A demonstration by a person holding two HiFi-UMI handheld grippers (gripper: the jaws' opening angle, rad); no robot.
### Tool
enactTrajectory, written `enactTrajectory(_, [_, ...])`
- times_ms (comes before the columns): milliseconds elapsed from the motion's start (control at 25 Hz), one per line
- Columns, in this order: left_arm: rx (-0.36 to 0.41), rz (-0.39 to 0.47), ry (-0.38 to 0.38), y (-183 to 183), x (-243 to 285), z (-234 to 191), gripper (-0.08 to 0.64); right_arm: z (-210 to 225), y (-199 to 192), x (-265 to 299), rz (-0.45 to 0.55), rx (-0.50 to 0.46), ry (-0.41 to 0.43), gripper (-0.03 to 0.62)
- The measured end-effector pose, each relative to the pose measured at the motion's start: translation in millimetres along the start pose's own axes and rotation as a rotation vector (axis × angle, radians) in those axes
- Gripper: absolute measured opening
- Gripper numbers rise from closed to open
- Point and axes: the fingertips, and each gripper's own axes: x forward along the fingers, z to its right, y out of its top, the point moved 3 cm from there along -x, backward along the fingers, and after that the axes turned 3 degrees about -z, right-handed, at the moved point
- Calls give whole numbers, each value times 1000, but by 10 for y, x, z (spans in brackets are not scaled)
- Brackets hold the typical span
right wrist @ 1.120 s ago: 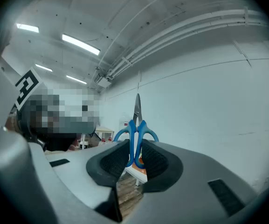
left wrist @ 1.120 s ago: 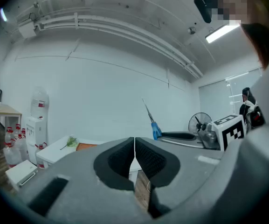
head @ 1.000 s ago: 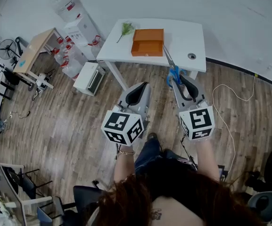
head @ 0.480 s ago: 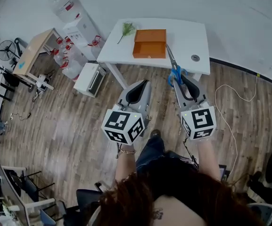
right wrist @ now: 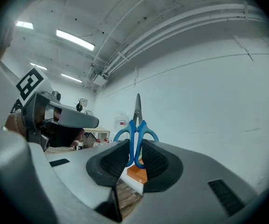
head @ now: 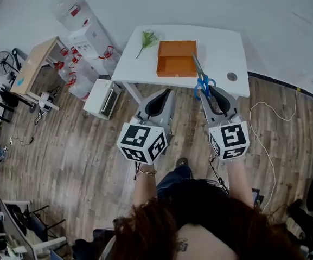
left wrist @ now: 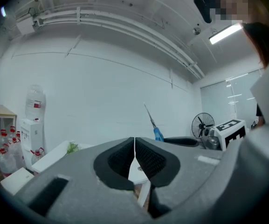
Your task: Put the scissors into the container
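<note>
Blue-handled scissors (head: 202, 80) stick up from my right gripper (head: 206, 91), which is shut on their handles, blades pointing toward the white table (head: 221, 50). In the right gripper view the scissors (right wrist: 136, 132) stand upright between the pads, blades up. The orange container (head: 177, 58), an open box, sits on the table just left of the blade tips. My left gripper (head: 164, 93) is shut with nothing in it, held over the floor in front of the table; its pads (left wrist: 134, 157) meet in the left gripper view.
A green plant sprig (head: 147, 38) lies on the table's left part. A round hole (head: 231, 76) marks the table's right front corner. A water dispenser (head: 88, 34), bottles and a white box (head: 105, 93) stand left of the table. A cable (head: 264, 140) runs on the floor.
The table and container have shifted a little lower and rightward in the head view. Both grippers keep their pose, and the scissors stay in the right gripper.
</note>
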Motion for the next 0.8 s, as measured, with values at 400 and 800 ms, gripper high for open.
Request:
enactTrajectory(400, [16, 10, -45, 104, 256, -634, 21, -36, 62, 698, 7, 20, -50, 80])
enactTrajectory(800, [9, 11, -88, 164, 443, -984, 21, -76, 32, 1074, -35, 11, -80, 80])
